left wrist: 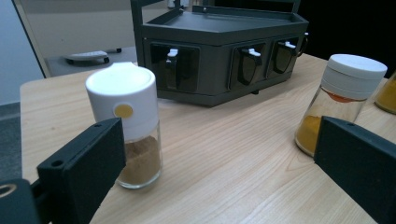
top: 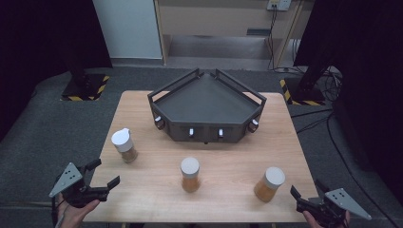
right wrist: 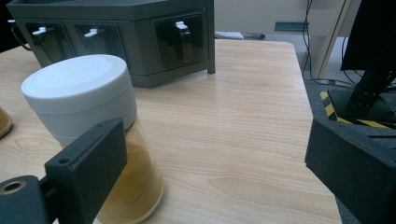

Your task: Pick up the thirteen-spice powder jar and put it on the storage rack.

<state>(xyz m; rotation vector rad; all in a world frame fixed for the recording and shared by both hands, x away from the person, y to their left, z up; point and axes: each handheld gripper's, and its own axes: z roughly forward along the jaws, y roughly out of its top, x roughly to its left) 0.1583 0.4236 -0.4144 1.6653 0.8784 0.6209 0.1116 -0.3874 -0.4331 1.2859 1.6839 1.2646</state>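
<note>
Left gripper held off table's near-left corner, jaws spread, empty. Three white-capped spice jars spaced along front: left, middle, right. Dark rack set at far edge. Right gripper held off near-right corner, jaws spread, empty.

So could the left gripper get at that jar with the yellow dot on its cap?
Probably yes. The left gripper is open, and the jar with the yellow dot stands upright just ahead of it on bare table, apart from the other jars.
</note>
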